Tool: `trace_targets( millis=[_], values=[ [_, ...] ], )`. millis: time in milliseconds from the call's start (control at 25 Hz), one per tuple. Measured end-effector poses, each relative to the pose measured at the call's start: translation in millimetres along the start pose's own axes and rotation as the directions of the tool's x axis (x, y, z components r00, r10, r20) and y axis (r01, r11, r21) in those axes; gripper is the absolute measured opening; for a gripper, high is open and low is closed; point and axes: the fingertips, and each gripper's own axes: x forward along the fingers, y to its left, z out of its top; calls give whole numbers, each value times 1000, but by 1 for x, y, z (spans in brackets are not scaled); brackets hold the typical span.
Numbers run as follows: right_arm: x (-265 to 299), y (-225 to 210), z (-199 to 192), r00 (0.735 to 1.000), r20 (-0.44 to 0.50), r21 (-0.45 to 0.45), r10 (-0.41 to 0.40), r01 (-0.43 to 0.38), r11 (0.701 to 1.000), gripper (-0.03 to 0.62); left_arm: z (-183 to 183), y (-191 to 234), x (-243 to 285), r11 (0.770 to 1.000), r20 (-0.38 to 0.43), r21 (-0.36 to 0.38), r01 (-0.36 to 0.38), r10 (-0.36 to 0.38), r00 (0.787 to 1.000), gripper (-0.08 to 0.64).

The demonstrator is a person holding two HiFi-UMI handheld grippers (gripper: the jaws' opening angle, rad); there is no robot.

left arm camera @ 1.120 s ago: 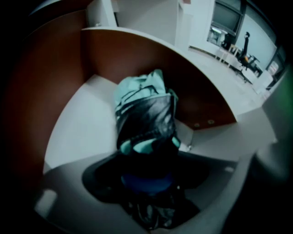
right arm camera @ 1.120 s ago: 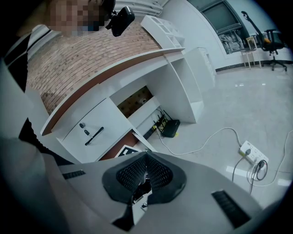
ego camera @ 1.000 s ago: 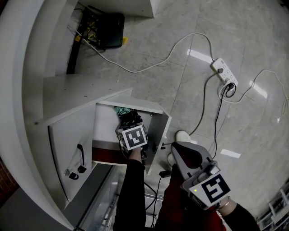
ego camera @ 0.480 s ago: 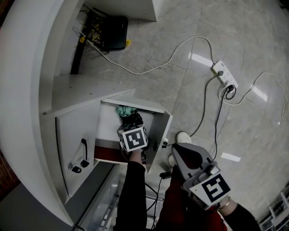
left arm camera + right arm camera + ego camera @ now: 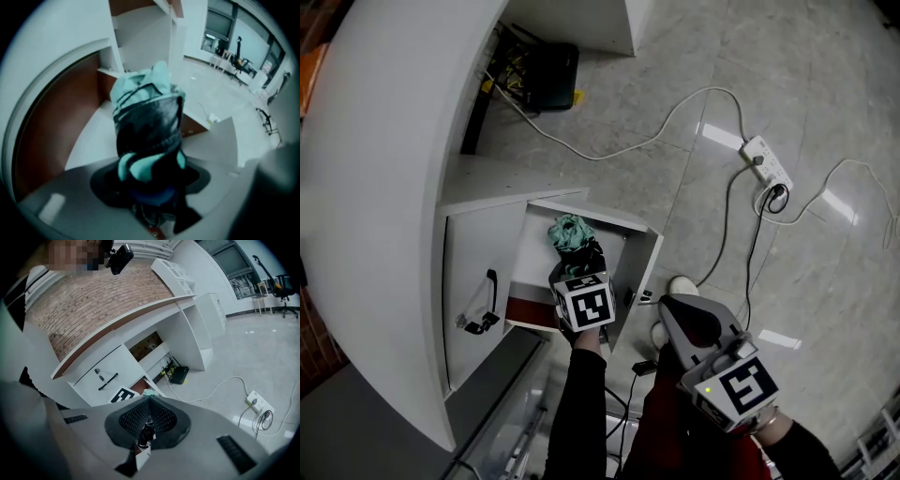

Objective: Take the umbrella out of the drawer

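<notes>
Holding one umbrella [image 5: 571,233], left tongs [image 5: 578,266], one drawer [image 5: 635,270]

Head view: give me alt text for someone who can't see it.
The left gripper holds a folded teal-and-black umbrella in the mouth of the open white drawer, seen from steeply above. The right gripper hangs shut and empty beside it, over a tiled floor with a power strip and cables.
</notes>
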Motion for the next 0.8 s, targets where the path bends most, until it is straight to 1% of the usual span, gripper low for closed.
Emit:
trace_targets(
  millis=[400,640,800],
  values=[
    [-21,19,9,1000,14,-38,5,-5,999,-2,19,-9,-60,998,116,66,5,-13,993,261],
    [-33,29,23,1000,26,-76,18,-16,997,-2,27,-11,-97,997,165,76,2,-15,986,261],
    [-43,33,37,999,46,-86,9,-5,996,-3,33,-13,-127,998,198,65,-1,-11,980,261]
  ],
)
